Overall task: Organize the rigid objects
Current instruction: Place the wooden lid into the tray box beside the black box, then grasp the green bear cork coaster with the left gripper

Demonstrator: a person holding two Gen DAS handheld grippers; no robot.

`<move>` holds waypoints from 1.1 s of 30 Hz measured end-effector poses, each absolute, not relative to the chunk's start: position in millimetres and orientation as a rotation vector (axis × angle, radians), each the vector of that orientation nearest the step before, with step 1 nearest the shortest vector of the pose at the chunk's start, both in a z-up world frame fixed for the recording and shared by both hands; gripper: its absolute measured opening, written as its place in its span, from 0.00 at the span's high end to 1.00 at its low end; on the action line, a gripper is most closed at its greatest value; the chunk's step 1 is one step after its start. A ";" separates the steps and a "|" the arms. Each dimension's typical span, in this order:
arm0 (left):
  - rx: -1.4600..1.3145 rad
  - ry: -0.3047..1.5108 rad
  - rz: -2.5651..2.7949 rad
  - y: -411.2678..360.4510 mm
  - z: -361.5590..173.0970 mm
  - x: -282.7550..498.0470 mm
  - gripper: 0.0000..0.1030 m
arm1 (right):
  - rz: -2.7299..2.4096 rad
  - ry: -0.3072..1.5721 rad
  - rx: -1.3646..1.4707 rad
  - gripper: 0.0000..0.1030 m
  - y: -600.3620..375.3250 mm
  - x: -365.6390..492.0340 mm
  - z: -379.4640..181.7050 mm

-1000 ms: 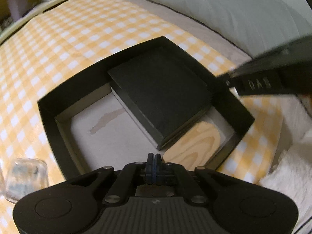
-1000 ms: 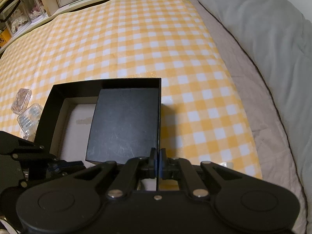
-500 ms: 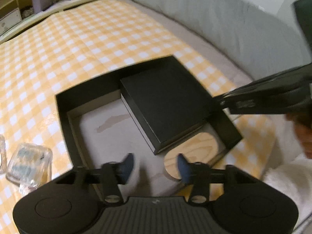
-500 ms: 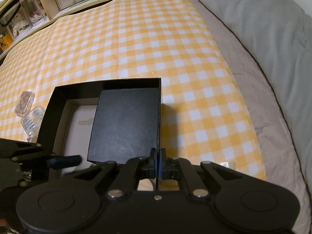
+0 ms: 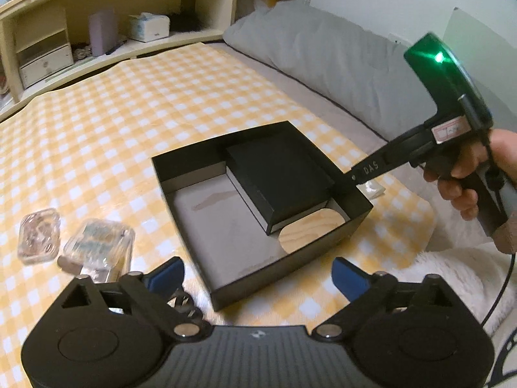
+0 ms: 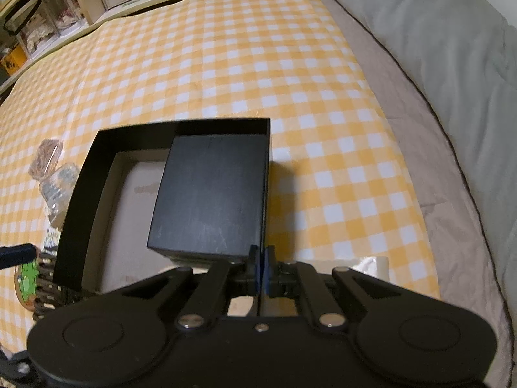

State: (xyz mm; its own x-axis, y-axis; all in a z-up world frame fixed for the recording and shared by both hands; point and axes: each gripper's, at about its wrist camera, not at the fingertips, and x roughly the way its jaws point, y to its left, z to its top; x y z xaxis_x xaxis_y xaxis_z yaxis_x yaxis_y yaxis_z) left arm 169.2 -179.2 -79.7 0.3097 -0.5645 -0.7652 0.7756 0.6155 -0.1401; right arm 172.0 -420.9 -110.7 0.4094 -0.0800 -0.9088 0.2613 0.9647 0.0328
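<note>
A black open tray [image 5: 290, 274] [image 6: 80, 174] lies on the yellow checked cloth. Inside it sit a black box [image 5: 278, 174] [image 6: 210, 194] and a round wooden piece [image 5: 307, 229] at the tray's near right corner. My left gripper [image 5: 257, 278] is open and empty, above the tray's near wall. My right gripper [image 6: 260, 270] is shut on the tray's right wall; it also shows in the left wrist view [image 5: 355, 177]. Two clear plastic cases [image 5: 97, 245] [image 5: 38, 239] lie left of the tray.
A grey pillow [image 5: 339, 64] [image 6: 436, 48] runs along the right side. Shelves with boxes and drawers [image 5: 97, 32] stand at the far edge. A white fluffy fabric [image 5: 452, 274] lies at the near right. A small white item [image 5: 371, 189] lies right of the tray.
My left gripper opened from shut and pulled back and up from the tray. The right gripper stayed clamped on the tray's wall.
</note>
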 end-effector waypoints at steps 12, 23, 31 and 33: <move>0.219 0.833 -0.882 -124.9 -81.2 157.0 0.00 | -0.196 1.181 0.134 0.96 -410.0 158.7 -121.2; 0.122 0.745 -0.793 -77.2 -84.9 207.1 0.00 | -0.199 1.213 0.081 0.96 -392.3 160.5 -137.9; 0.292 0.797 -0.763 -47.7 -116.5 231.5 0.00 | -0.185 1.211 0.077 0.95 -394.0 161.4 -138.2; 0.324 0.829 -0.776 -41.2 -125.9 235.1 0.00 | -0.185 1.211 0.090 0.95 -394.3 161.3 -138.6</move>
